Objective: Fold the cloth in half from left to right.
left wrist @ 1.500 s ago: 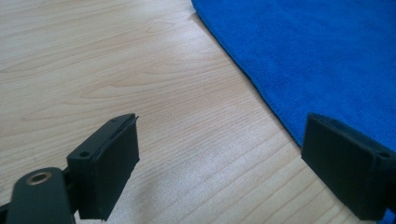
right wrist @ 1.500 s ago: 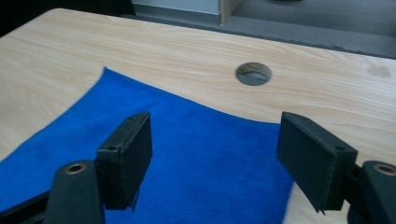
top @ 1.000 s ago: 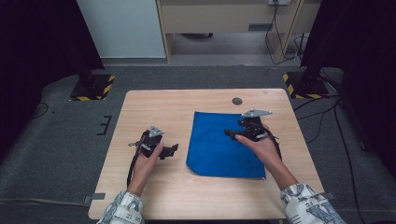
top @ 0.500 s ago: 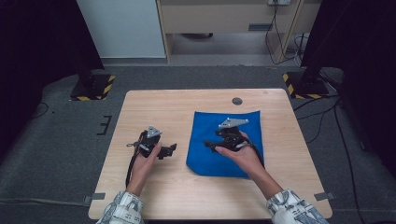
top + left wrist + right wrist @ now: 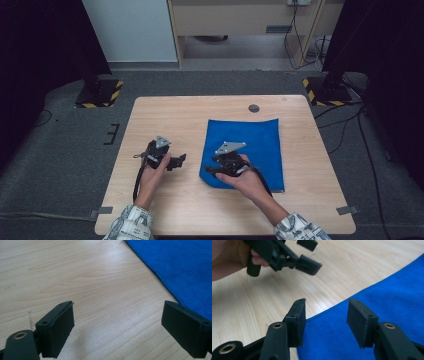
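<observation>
Blue cloth [image 5: 250, 145] flat, long axis running away from person.

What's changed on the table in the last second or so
The right gripper slid from the blue cloth's far right part across to its near left edge, its jaws closing partway over that edge without pinching it yet. The left gripper stayed open over the bare table; the cloth lies flat as before.

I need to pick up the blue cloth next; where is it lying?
In the high view the blue cloth lies flat on the table's right half, its near-left corner under the right gripper.
</observation>
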The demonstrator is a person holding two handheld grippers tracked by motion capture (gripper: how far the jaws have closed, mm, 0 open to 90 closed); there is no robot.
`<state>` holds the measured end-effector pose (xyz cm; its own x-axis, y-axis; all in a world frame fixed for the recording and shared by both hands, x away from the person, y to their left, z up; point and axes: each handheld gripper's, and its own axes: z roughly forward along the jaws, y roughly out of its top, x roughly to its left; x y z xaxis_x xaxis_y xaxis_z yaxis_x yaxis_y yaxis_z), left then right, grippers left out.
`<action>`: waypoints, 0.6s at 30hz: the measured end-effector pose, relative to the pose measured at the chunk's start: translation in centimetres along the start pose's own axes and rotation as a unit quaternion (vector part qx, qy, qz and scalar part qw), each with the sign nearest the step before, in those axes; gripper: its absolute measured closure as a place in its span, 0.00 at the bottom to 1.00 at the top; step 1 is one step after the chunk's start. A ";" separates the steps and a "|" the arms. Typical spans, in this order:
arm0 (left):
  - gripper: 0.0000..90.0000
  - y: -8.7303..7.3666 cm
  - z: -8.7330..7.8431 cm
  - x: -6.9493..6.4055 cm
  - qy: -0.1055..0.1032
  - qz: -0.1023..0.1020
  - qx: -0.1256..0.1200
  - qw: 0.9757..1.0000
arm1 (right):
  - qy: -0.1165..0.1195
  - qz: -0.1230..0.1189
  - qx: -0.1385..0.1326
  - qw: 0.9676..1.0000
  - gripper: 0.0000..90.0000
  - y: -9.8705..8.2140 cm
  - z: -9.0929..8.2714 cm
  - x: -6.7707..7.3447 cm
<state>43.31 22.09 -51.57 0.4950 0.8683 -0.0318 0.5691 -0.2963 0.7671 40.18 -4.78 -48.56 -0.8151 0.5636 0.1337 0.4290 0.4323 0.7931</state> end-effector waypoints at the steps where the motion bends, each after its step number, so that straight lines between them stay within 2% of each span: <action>1: 0.12 0.0 0.0 0.0 0.001 0.001 0.000 1.000 | 0.001 0.000 0.003 1.000 0.55 -0.1 0.2 0.2; 6: 0.12 -0.1 0.1 0.0 0.002 0.002 0.002 1.000 | 0.003 -0.013 0.017 1.000 0.51 -0.4 1.0 1.4; 13: 0.12 -0.2 0.0 0.2 0.004 0.000 0.001 1.000 | -0.001 -0.021 0.025 0.999 0.44 -0.6 1.7 2.2; 16: 0.12 -0.3 0.0 0.2 0.006 0.000 0.004 1.000 | -0.005 -0.025 0.031 0.999 0.43 -0.8 2.0 2.3; 18: 0.12 -0.3 0.1 0.1 0.005 0.001 0.006 1.000 | -0.011 -0.029 0.030 0.999 0.46 -1.0 2.3 2.3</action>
<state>43.26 22.24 -51.88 0.4896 0.8716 -0.0246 0.5759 -0.3021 0.7597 38.74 -2.30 -50.40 -0.8307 0.5516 0.0755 0.4050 0.5057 0.7617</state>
